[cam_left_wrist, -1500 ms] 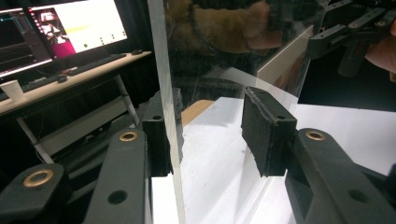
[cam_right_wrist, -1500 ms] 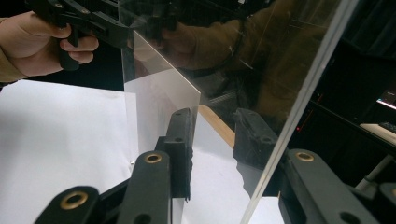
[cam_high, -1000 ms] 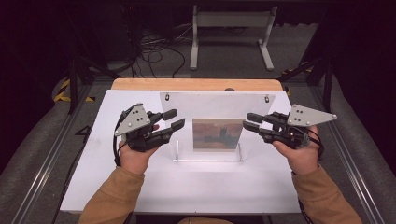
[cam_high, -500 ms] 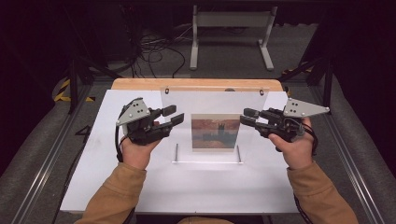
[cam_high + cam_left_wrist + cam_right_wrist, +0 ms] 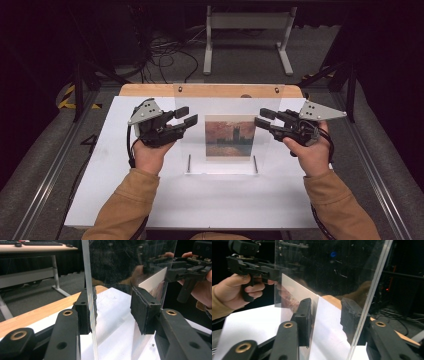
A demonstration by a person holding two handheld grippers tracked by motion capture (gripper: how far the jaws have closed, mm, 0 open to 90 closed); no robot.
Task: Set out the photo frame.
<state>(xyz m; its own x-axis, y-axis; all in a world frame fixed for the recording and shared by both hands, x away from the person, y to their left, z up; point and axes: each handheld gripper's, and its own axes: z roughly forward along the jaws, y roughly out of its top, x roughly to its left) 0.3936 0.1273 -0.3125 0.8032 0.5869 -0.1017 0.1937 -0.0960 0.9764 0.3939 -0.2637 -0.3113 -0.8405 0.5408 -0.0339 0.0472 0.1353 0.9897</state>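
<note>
Jaws of left gripper (image 5: pixel 184 116) and right gripper (image 5: pixel 264 117), right just opening, straddle clear panel (image 5: pixel 227 100) edges, seemingly unclamped.

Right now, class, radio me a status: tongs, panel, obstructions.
Left tongs open, straddling clear panel's left edge. Right tongs just opened wider, straddling its right edge. Panel upright, picture inside. Nothing blocking.

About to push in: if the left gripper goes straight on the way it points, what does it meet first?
The left gripper already straddles the clear panel's edge, so probably the panel itself, then the picture.
</note>
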